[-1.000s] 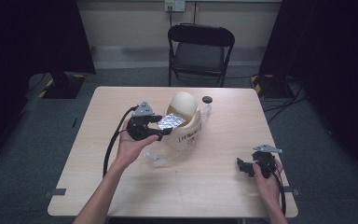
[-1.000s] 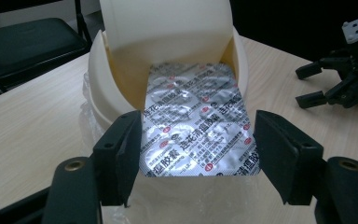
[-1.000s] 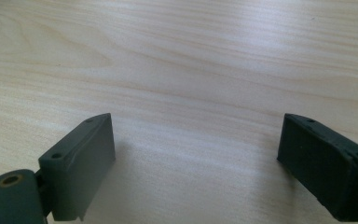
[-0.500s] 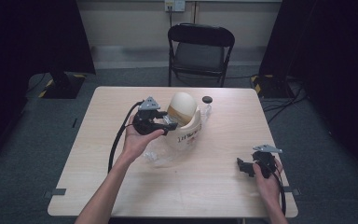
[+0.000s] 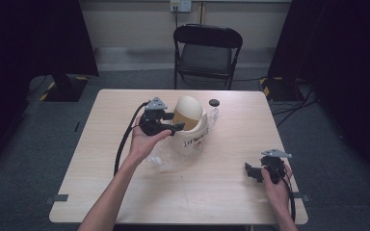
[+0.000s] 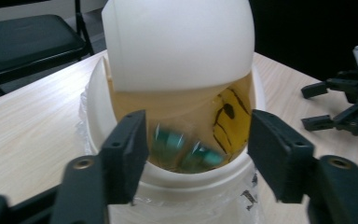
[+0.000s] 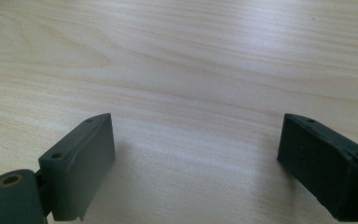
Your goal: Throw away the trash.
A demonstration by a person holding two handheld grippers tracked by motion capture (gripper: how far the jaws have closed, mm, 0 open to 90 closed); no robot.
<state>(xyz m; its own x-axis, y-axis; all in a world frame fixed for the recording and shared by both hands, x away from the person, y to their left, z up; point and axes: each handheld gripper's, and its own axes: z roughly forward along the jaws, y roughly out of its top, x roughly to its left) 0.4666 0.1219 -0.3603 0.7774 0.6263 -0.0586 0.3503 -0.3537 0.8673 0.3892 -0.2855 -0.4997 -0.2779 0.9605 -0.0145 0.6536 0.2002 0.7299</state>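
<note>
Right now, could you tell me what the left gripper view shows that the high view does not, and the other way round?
Left gripper view alone: crumpled green wrappers inside the bin's opening, between its open jaws. High view alone: the black folding chair, a small black cap, clear plastic on the table, and the person's forearms. Both share the white swing-lid bin, the wooden table and the right gripper.

Left claw (image 5: 177, 121) raised, jaws apart, nothing gripped; right claw (image 5: 251, 172) low, jaws spread wide.
</note>
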